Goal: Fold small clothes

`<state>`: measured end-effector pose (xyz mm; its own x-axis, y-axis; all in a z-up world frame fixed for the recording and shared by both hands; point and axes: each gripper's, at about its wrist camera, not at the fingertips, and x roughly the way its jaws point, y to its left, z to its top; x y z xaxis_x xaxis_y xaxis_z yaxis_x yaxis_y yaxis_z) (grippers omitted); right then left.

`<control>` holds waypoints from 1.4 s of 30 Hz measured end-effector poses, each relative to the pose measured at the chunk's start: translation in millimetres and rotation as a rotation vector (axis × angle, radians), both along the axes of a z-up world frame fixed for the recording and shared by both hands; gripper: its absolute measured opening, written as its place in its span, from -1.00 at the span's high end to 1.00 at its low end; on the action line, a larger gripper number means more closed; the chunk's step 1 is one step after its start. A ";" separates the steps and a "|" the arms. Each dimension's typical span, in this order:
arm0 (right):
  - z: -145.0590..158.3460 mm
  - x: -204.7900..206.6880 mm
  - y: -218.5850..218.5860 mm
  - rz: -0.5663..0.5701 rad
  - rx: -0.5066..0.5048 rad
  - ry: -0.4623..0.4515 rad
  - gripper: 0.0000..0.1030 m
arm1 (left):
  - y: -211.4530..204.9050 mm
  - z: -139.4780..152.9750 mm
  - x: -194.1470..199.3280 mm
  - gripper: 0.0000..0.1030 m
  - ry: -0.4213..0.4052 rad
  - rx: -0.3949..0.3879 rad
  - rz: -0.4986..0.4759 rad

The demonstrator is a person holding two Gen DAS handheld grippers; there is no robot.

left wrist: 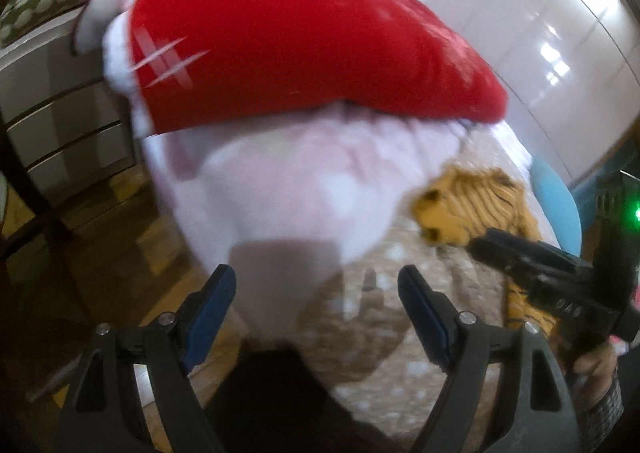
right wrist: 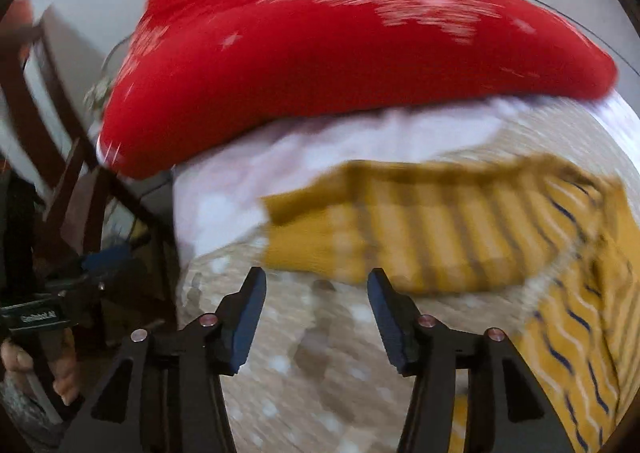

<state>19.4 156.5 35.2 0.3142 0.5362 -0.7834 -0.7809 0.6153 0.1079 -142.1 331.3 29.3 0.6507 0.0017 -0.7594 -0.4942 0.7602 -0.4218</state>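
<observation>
A mustard-yellow striped garment (right wrist: 400, 237) lies folded on the beige speckled bedcover (right wrist: 300, 353), just beyond my right gripper (right wrist: 316, 285). That gripper is open and nothing is between its blue pads. A second yellow cloth with dark wavy lines (right wrist: 580, 333) lies to its right. In the left wrist view my left gripper (left wrist: 316, 285) hangs open and empty over the bedcover (left wrist: 380, 325), with a pale pink-white cloth (left wrist: 288, 181) ahead of it. The yellow garment (left wrist: 468, 209) shows at the right, beside the right gripper's black body (left wrist: 552, 281). Both views are motion-blurred.
A big red cushion with white snowflakes (left wrist: 288, 33) (right wrist: 340, 65) lies on the pale cloth at the back. Left of the bed are white drawers (left wrist: 60, 125), a dark wooden frame (right wrist: 60, 141) and wooden floor (left wrist: 100, 253). A blue object (left wrist: 556, 205) sits at the right.
</observation>
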 end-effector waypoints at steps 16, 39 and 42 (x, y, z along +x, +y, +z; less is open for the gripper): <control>43.2 38.6 -12.9 -0.192 0.148 -0.010 0.86 | -16.2 7.7 4.7 -0.60 -0.015 -0.001 -0.053; -4.4 115.4 -499.1 -1.192 0.338 0.170 0.93 | -177.7 39.2 105.7 -0.60 -0.006 0.102 -0.486; -2.0 112.9 -481.6 -1.084 0.448 0.211 0.63 | -193.7 36.2 115.1 -0.60 -0.002 0.095 -0.513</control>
<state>132.3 -325.1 33.2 0.6597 0.3095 -0.6848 0.1820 0.8183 0.5452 -27.0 137.6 65.6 0.5872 -0.2485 -0.7703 -0.0479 0.9394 -0.3396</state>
